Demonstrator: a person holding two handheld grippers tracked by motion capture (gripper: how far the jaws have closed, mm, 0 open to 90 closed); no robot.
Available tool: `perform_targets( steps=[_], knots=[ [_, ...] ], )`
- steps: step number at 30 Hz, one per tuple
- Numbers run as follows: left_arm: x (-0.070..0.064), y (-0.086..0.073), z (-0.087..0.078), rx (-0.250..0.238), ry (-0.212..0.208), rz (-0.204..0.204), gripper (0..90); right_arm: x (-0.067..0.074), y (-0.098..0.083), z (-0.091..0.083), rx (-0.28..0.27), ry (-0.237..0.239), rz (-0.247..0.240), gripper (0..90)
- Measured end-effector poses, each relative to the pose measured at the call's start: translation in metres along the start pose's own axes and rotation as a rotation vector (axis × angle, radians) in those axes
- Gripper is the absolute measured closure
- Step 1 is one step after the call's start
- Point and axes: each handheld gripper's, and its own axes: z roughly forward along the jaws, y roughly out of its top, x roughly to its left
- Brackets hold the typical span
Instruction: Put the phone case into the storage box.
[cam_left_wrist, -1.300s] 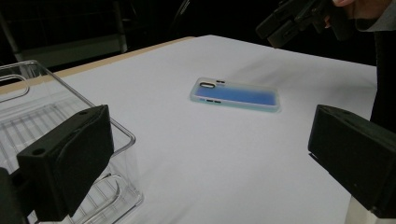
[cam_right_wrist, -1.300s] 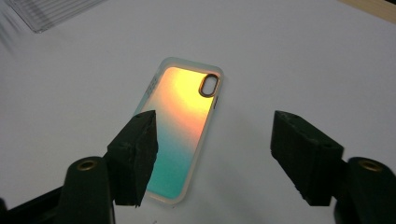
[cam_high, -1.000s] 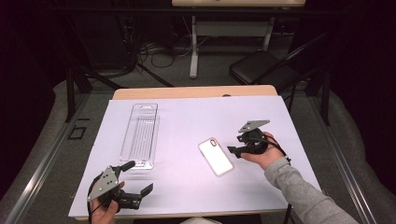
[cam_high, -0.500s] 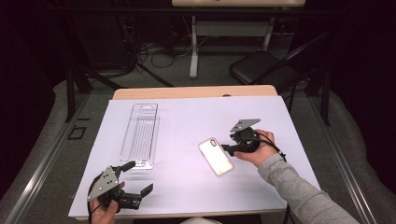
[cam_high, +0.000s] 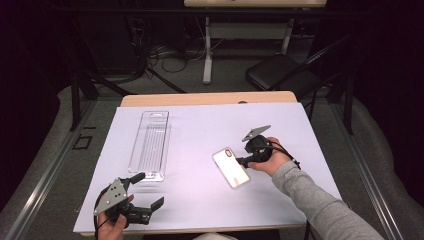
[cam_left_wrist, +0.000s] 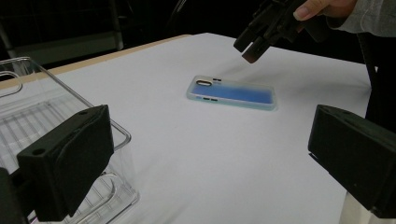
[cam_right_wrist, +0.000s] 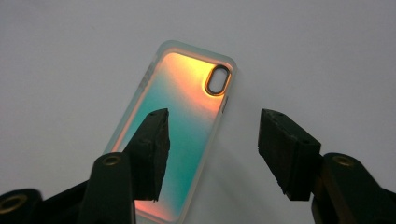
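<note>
Right gripper view: right gripper (cam_right_wrist: 212, 156) half-open, unclenched, empty, just above phone case (cam_right_wrist: 184, 126).

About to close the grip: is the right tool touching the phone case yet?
Apart. In the left gripper view the right tool hangs above the phone case, with bare white table visible between its tip and the case.

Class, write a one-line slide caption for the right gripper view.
Open right gripper hovering over an iridescent phone case lying flat on the white table cover.
</note>
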Motion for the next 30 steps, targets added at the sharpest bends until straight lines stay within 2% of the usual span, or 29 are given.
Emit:
perform_targets(
  steps=[4, 6, 9, 10, 13, 16, 17, 18, 22, 24, 25, 26, 27, 28, 29, 30],
  knots=[
    [0.0, 0.0, 0.001, -0.002, -0.005, -0.003, 0.4, -0.005, -0.001, 0.003, 0.021, 0.008, 0.05, 41.5],
    [0.0, 0.0, 0.001, -0.001, -0.006, -0.004, 0.4, -0.006, -0.001, 0.004, 0.036, 0.019, 0.095, 41.4],
    [0.0, 0.0, 0.001, 0.001, -0.008, -0.004, 0.4, -0.008, -0.001, 0.004, 0.041, 0.012, 0.134, 41.5],
    [0.0, 0.0, 0.001, 0.002, -0.008, -0.004, 0.4, -0.008, 0.001, 0.003, 0.075, 0.008, 0.145, 41.5],
    [0.0, 0.0, 0.001, 0.003, -0.011, -0.006, 0.4, -0.007, 0.004, 0.002, 0.07, 0.007, 0.16, 41.5],
    [0.0, 0.0, 0.001, 0.003, -0.012, -0.005, 0.4, -0.007, 0.009, 0.002, 0.098, 0.01, 0.166, 41.6],
    [0.0, 0.0, 0.001, 0.003, -0.012, -0.006, 0.4, -0.006, 0.01, 0.001, 0.131, 0.006, 0.174, 42.0],
    [0.0, 0.0, 0.001, 0.003, -0.012, -0.006, 0.4, -0.007, 0.011, 0.002, 0.131, 0.007, 0.163, 42.3],
    [0.0, 0.0, 0.001, 0.003, -0.013, -0.007, 0.4, -0.006, 0.015, 0.005, 0.185, 0.02, 0.182, 44.5],
    [0.0, 0.0, 0.001, 0.003, -0.013, -0.007, 0.4, -0.006, 0.015, 0.006, 0.192, 0.023, 0.188, 45.5],
    [0.0, 0.0, 0.001, 0.003, -0.014, -0.007, 0.4, -0.005, 0.016, 0.008, 0.236, 0.017, 0.189, 47.1],
    [0.0, 0.0, 0.001, 0.003, -0.014, -0.007, 0.4, -0.005, 0.017, 0.009, 0.25, 0.019, 0.184, 47.6],
    [0.0, 0.0, 0.001, 0.005, -0.013, -0.007, 0.4, -0.004, 0.017, 0.01, 0.256, 0.018, 0.198, 47.9],
    [0.0, 0.0, 0.001, 0.005, -0.013, -0.007, 0.4, -0.004, 0.019, 0.009, 0.3, 0.019, 0.196, 48.5],
    [0.0, 0.0, 0.001, 0.005, -0.014, -0.007, 0.5, -0.004, 0.018, 0.011, 0.291, 0.022, 0.206, 49.1],
    [0.0, 0.0, 0.001, 0.004, -0.014, -0.007, 0.4, -0.004, 0.02, 0.011, 0.322, 0.022, 0.205, 49.6]
  ],
)
